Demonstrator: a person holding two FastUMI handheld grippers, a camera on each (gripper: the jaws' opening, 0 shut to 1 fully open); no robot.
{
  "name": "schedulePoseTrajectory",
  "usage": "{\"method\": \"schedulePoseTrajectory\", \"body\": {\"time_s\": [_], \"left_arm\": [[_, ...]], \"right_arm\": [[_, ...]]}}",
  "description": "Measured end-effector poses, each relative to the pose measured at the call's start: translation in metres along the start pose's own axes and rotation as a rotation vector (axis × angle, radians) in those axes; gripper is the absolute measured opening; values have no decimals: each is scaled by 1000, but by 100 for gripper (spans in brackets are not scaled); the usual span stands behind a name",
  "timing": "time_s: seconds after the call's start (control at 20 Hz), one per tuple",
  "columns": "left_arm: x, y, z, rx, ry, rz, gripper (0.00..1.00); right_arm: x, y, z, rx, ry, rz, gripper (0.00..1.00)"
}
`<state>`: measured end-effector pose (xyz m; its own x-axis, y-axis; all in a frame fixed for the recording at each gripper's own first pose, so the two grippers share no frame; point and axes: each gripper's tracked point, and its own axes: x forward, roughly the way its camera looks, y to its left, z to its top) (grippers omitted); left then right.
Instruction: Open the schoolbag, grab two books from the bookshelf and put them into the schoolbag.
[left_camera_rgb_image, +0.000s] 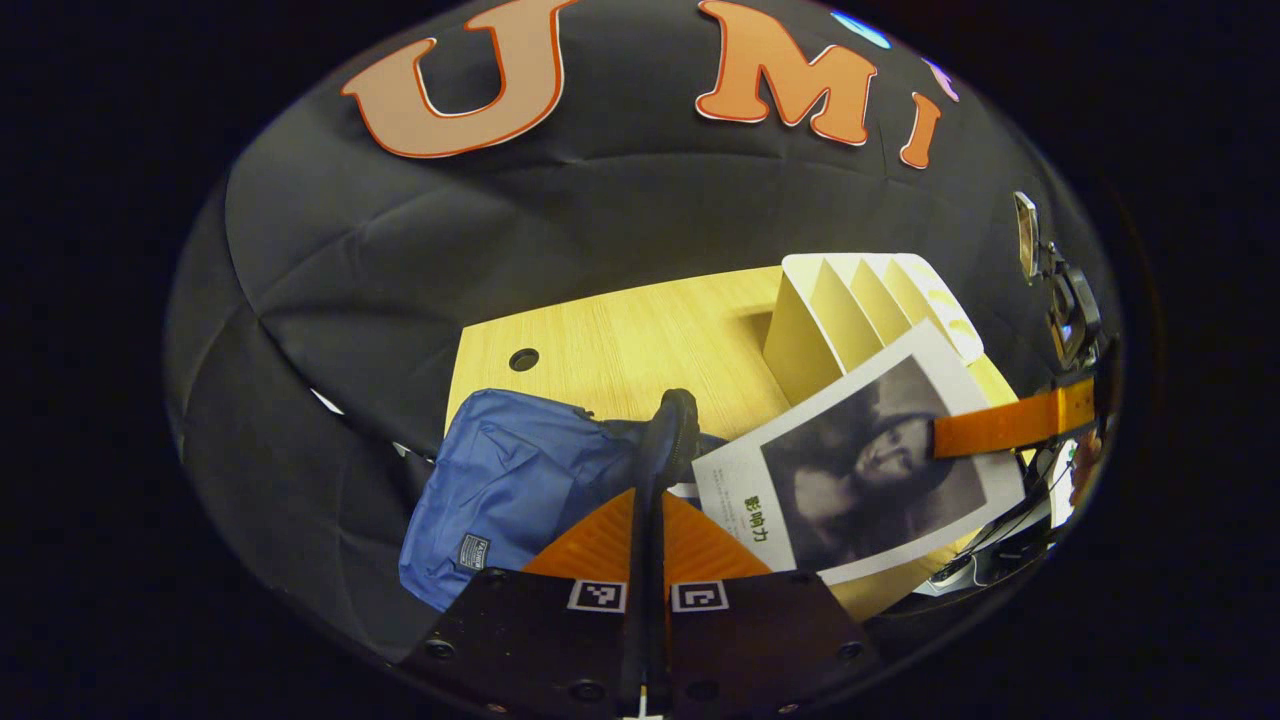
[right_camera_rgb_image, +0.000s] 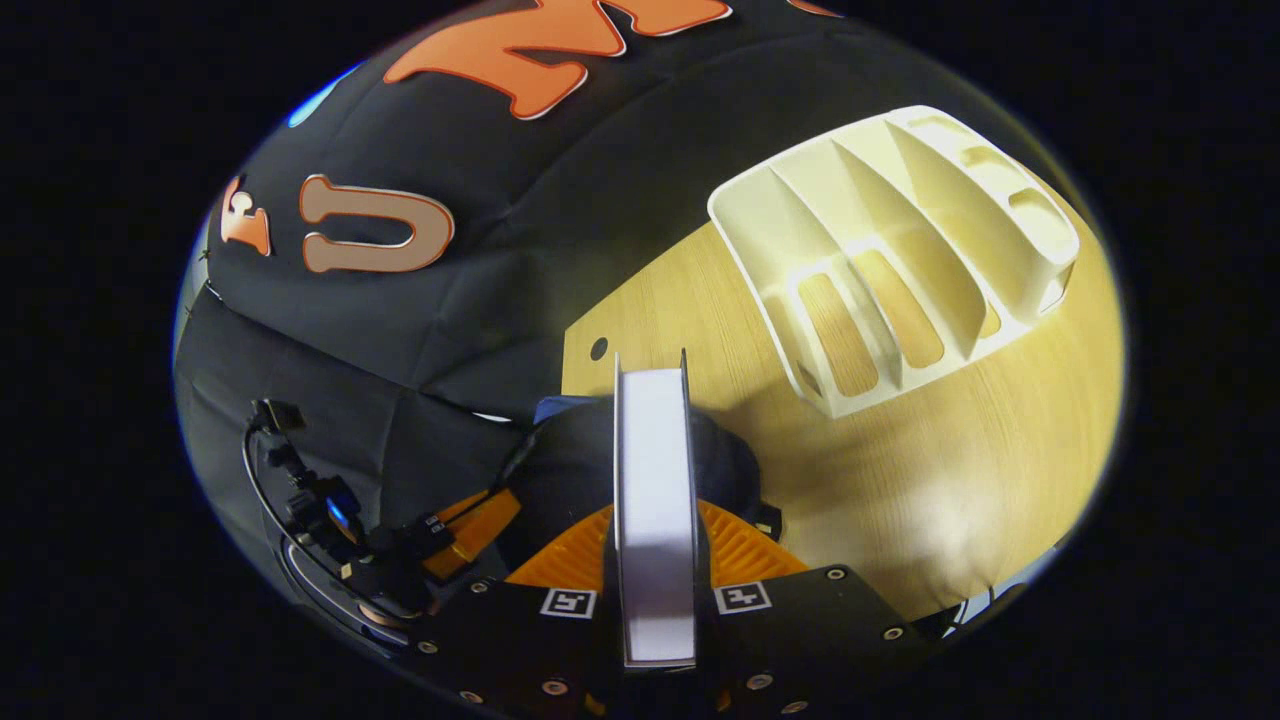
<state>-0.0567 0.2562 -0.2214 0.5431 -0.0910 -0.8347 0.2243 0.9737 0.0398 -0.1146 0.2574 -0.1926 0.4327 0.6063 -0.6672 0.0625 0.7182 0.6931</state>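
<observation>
Left tongs (left_camera_rgb_image: 662, 440) are clenched on the dark edge of the blue schoolbag (left_camera_rgb_image: 500, 490) sitting on the tabletop (left_camera_rgb_image: 640, 340). Right tongs (right_camera_rgb_image: 655, 420) are tilted, squeezing a book (right_camera_rgb_image: 655, 500) by its covers, pages facing the camera, right over the bag's opening. Bookshelf (right_camera_rgb_image: 900, 260) sits further right, well apart from the bag.

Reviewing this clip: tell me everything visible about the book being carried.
The white-covered book with a dark monochrome picture is thin, closed and tilted, held over the light wooden table beside the blue fabric schoolbag. The right tool is clamped on it; in the right gripper view its white page edge stands upright between the fingers.
</observation>
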Motion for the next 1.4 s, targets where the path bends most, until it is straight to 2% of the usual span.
{"method": "schedulePoseTrajectory", "body": {"time_s": [0.3, 0.55, 0.6, 0.95, 1.3, 1.4], "left_arm": [[-6, -3, 1, 8, -6, 2, 2], [-9, -12, 2, 3, -15, -11, 0], [-11, -14, 2, 4, -11, -18, 2], [-21, -34, 11, 9, -12, -93, 2], [-28, -47, 13, 126, -5, -119, 2], [-28, -52, 11, 151, 5, -131, 2]], "right_arm": [[33, 11, -25, 42, 51, 50, 28], [54, 17, -21, 79, -20, 80, 28], [60, 16, -19, 90, -34, 80, 28], [99, 30, -35, 159, -59, 153, 28], [136, 49, -63, 167, 24, 216, 30], [143, 52, -63, 169, 18, 227, 31]]}}
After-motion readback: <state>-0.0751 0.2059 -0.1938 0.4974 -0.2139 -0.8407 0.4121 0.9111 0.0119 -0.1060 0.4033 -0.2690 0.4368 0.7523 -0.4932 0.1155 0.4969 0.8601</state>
